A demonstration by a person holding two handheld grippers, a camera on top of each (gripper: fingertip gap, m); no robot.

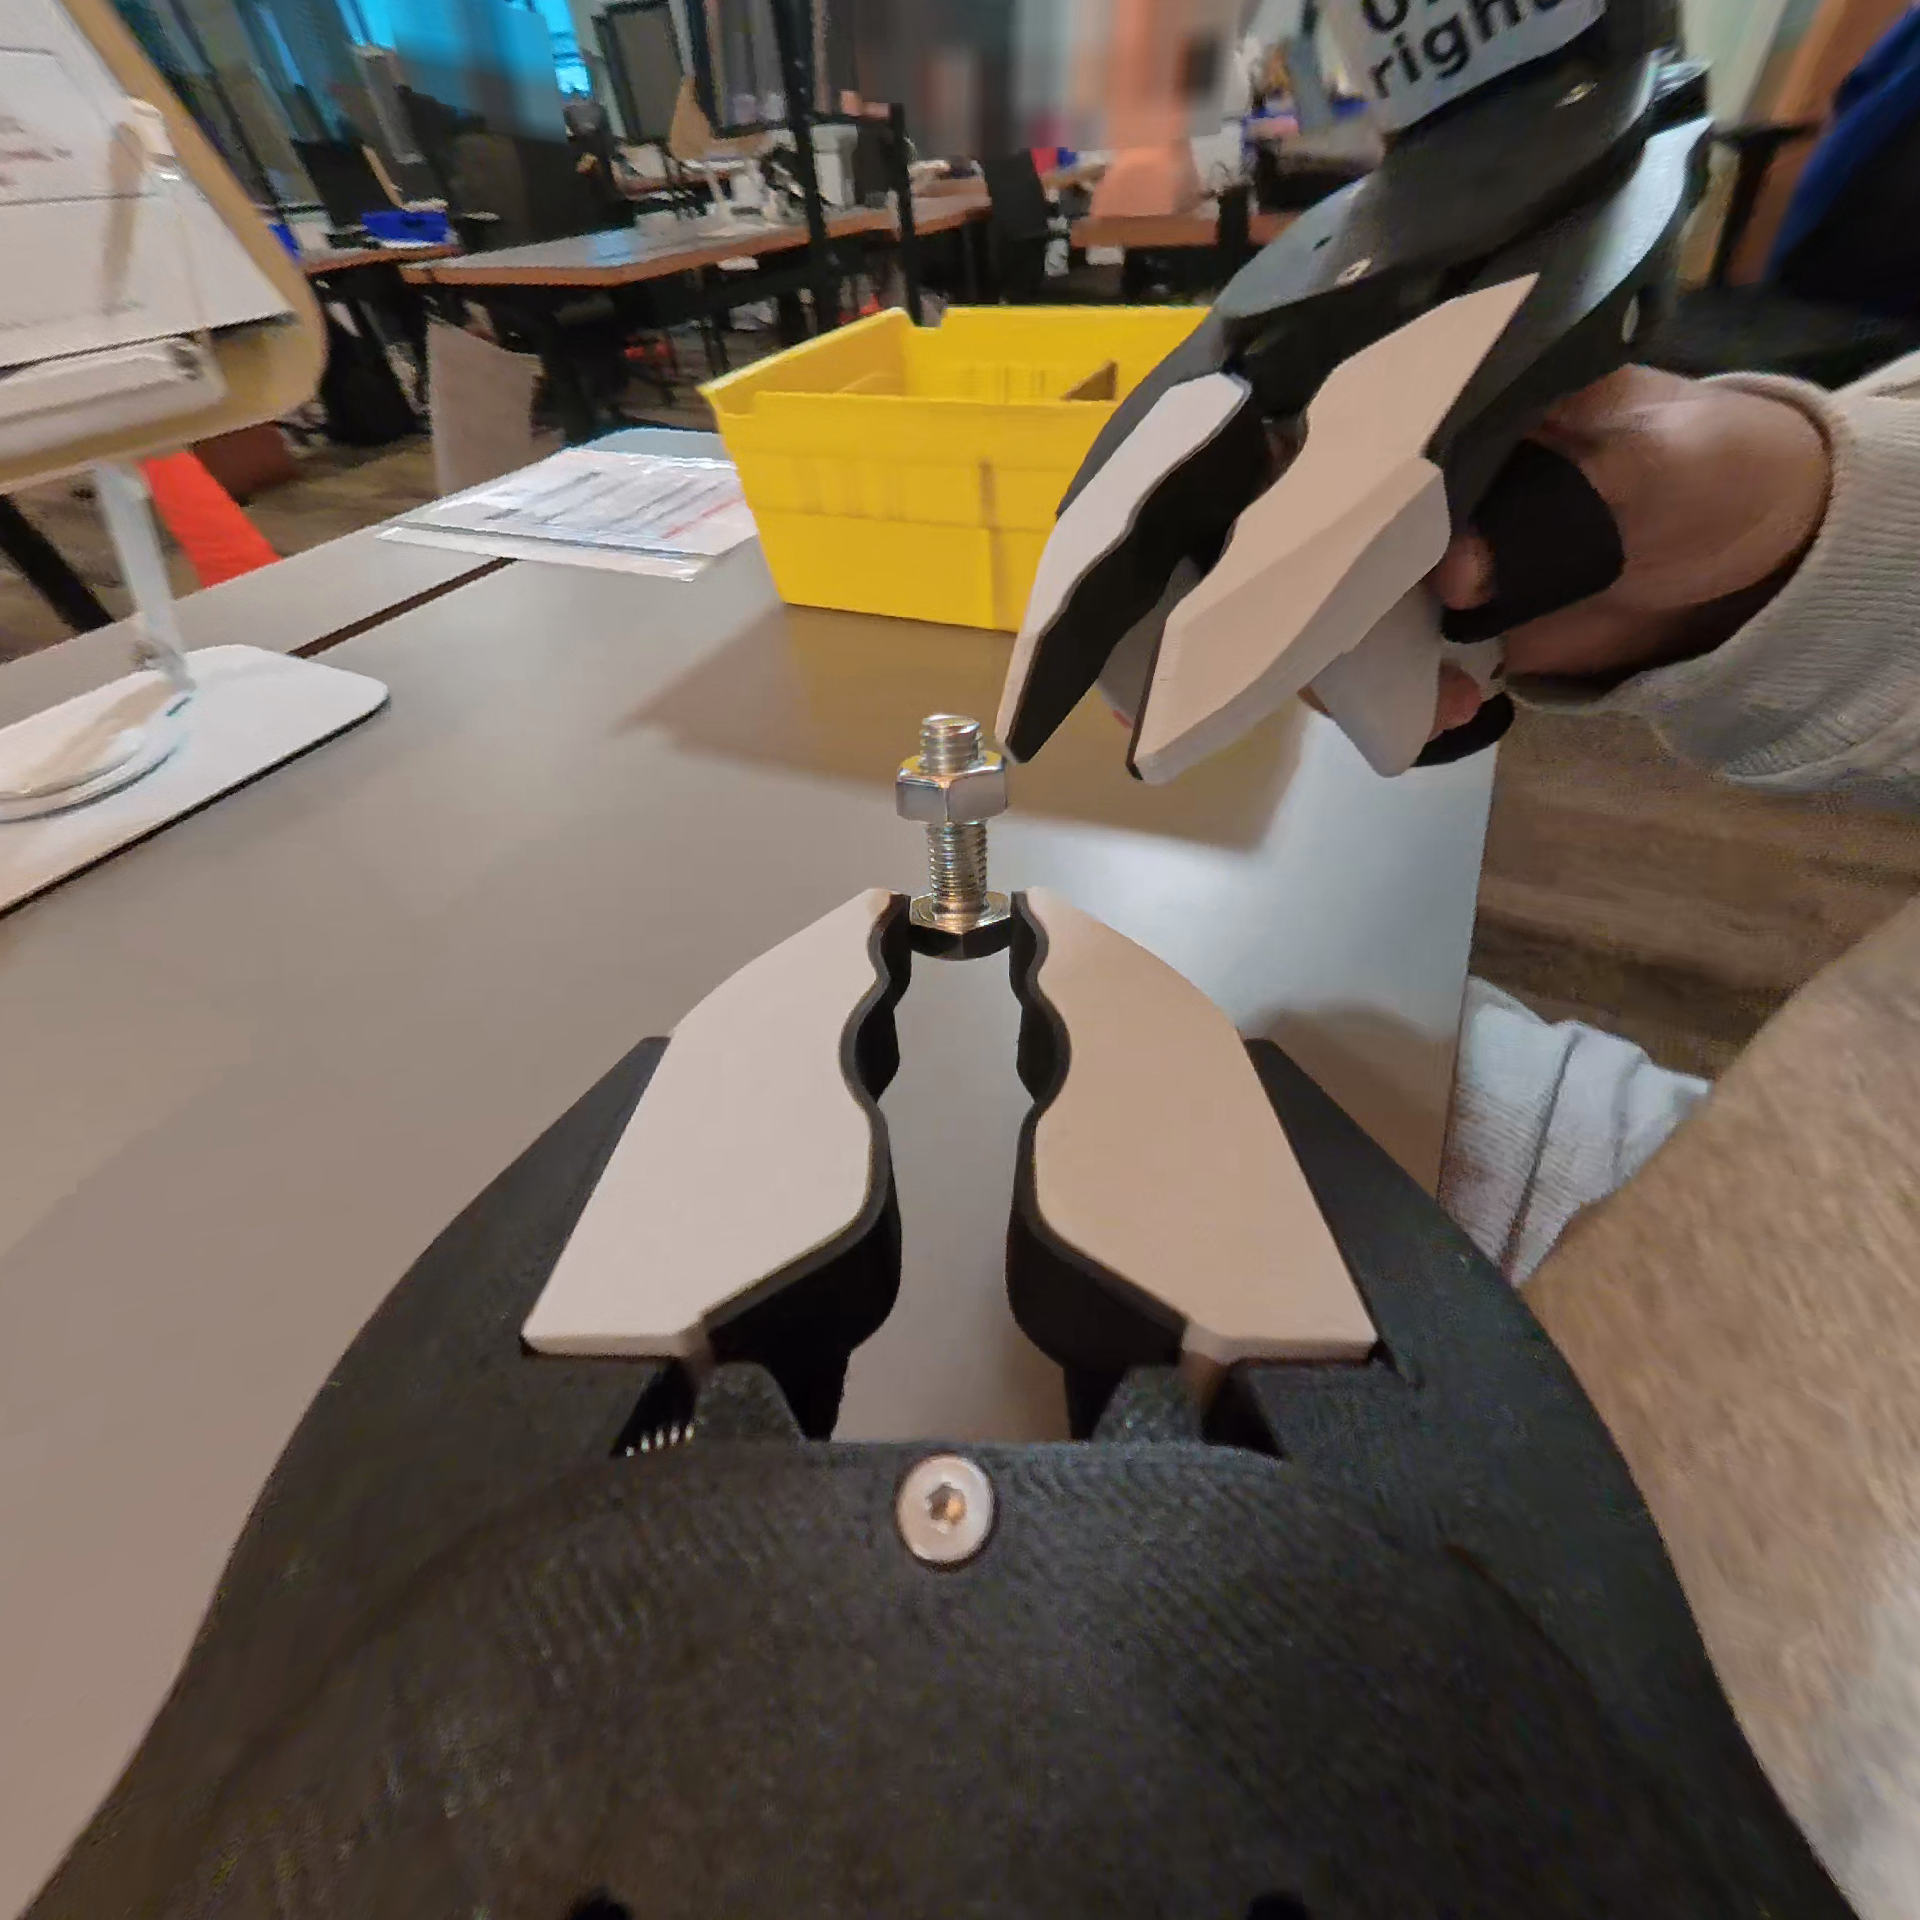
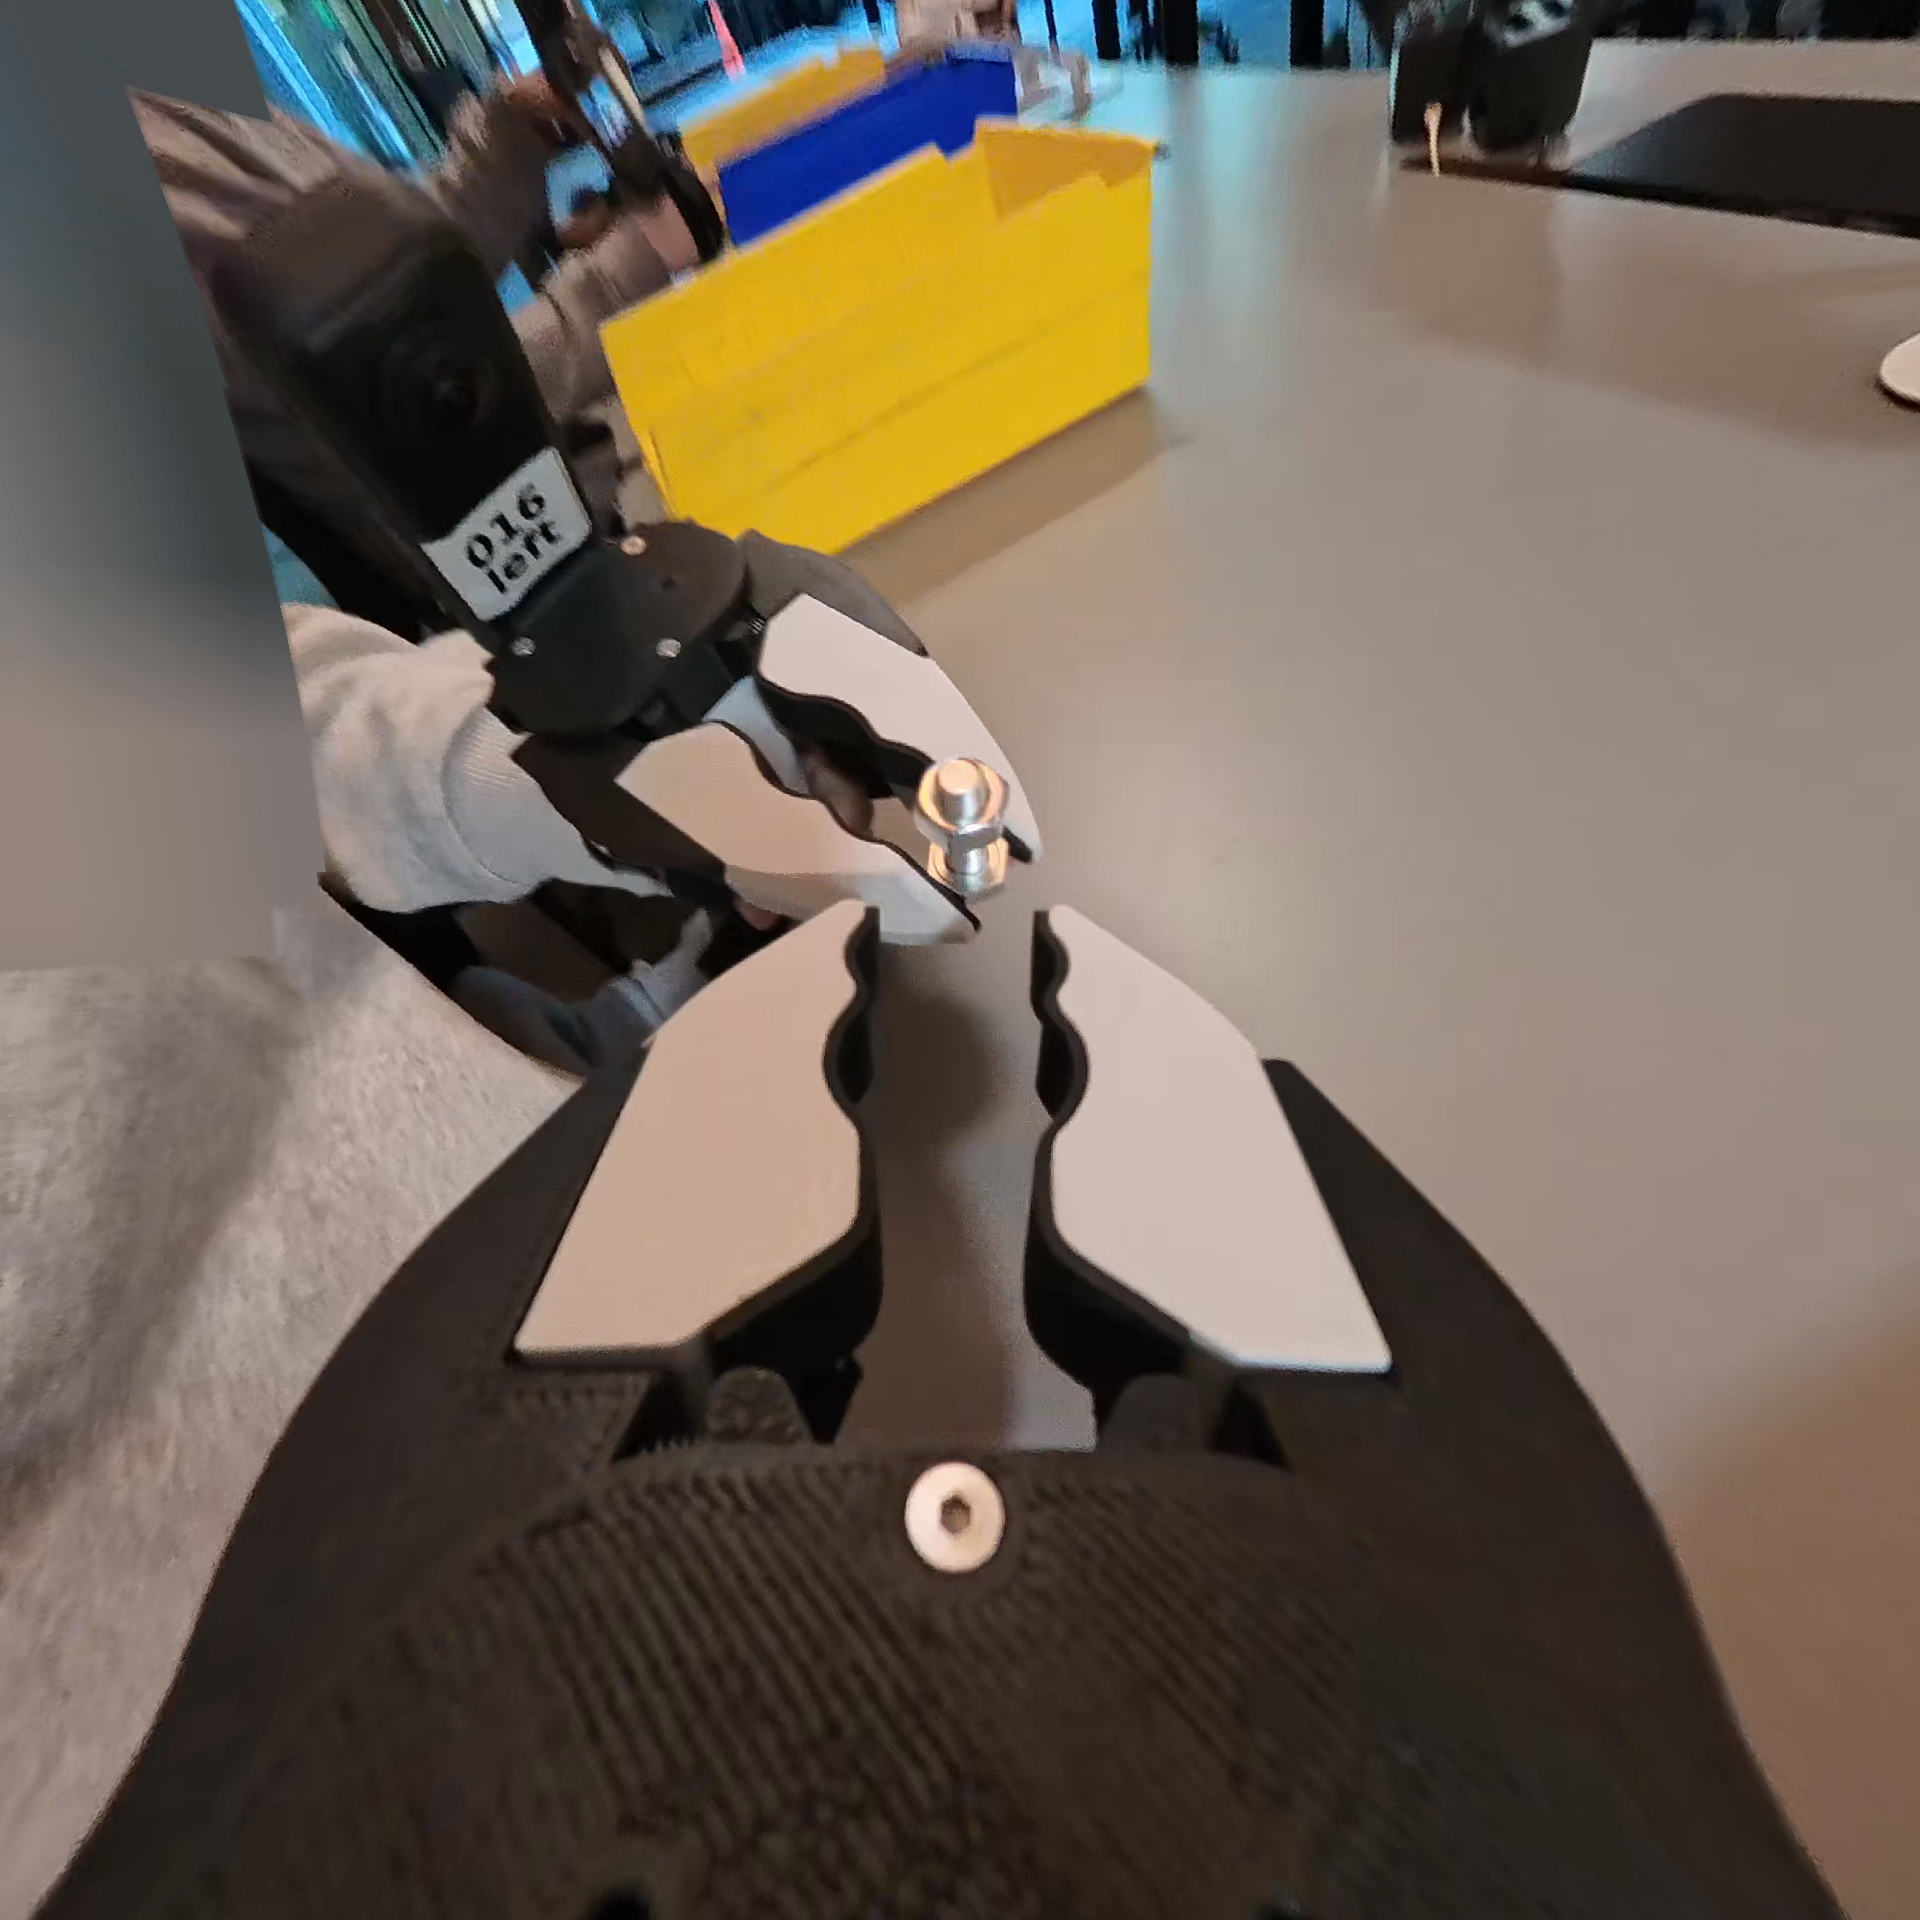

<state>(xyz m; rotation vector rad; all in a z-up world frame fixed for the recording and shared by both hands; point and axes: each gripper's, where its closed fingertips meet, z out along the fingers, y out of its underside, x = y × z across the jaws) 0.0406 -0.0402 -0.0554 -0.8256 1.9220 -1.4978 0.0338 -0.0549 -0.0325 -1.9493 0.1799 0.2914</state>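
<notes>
Even indoor light is falling from above, casting a soft shadow beside the yellow bin on the table. Wide-angle distortion is bending the edges of both views. The far room is blurring, and the bolt is glinting sharply.

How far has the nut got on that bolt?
Done: the nut is threaded on, sitting near the top of the bolt. In hand: the left gripper clamps the bolt's head; the right gripper, jaws open, is beside the nut. Left: bare thread below the nut.
</notes>
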